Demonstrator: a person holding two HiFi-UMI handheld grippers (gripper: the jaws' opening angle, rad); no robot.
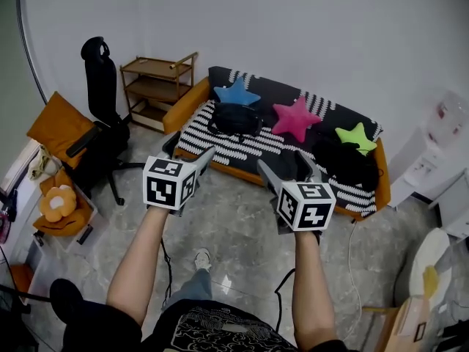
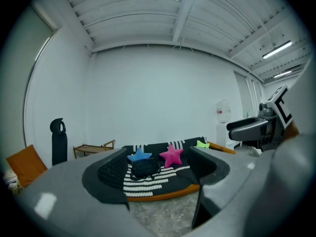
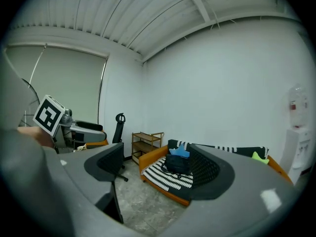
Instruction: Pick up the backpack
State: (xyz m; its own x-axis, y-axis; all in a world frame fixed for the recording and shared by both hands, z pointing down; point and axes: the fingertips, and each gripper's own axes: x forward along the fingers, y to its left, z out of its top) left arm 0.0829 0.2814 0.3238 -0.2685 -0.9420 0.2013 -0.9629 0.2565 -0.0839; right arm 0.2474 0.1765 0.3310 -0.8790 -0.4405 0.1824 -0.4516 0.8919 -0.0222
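A black backpack (image 1: 234,118) lies on the left part of a sofa (image 1: 220,147) that has an orange frame and a black-and-white striped cover. It sits just in front of a blue star pillow (image 1: 236,94). My left gripper (image 1: 189,151) and right gripper (image 1: 287,166) are held side by side over the floor, short of the sofa. Both are open with nothing between the jaws. In the left gripper view the backpack (image 2: 145,168) shows far off between the open left gripper (image 2: 158,174) jaws. The right gripper view frames the backpack (image 3: 177,163) beyond the open right gripper (image 3: 157,169).
A pink star pillow (image 1: 295,118), a green star pillow (image 1: 356,136) and a dark bundle (image 1: 350,163) lie further right on the sofa. A black office chair (image 1: 102,123) and a wooden shelf (image 1: 157,86) stand at the left. A water dispenser (image 1: 440,145) stands at the right. Cables cross the marble floor.
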